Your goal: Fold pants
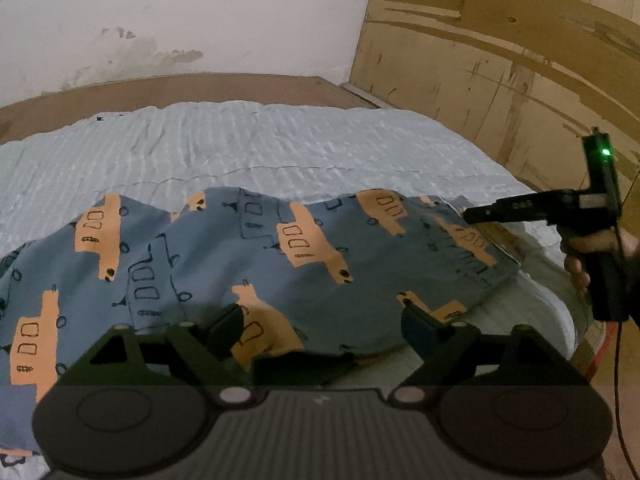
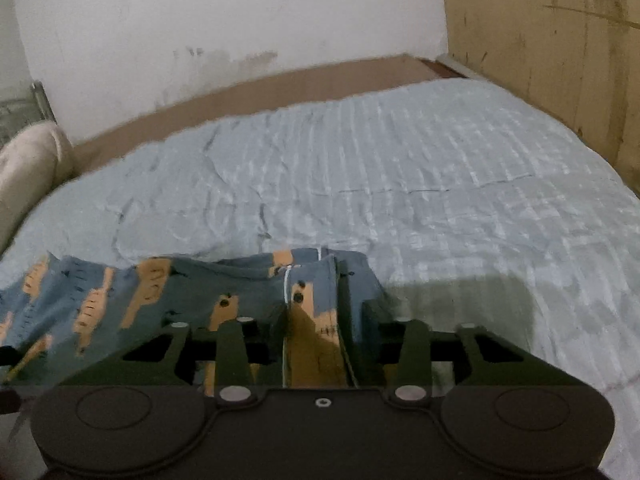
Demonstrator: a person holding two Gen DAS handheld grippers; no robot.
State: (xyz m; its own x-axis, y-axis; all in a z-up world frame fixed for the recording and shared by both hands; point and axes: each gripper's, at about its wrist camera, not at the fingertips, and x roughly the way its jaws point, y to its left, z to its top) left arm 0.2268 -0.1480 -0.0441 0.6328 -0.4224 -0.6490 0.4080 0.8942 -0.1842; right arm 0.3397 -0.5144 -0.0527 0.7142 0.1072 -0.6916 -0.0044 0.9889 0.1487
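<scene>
Pants (image 1: 304, 256) spread along near edge of bed (image 2: 400, 168). Right gripper (image 2: 316, 320) clamped on cloth edge; left gripper (image 1: 322, 316) wide above fabric. Pinch matching edge, lift both evenly.

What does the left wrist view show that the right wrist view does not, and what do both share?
Only the left wrist view shows the right gripper from outside, held in a hand, and the open left gripper over the cloth. Only the right wrist view shows a pale cushion and the cloth clamped between the right gripper's fingers. Both share the truck-print pants, blue bedspread, white wall and plywood panel.
</scene>
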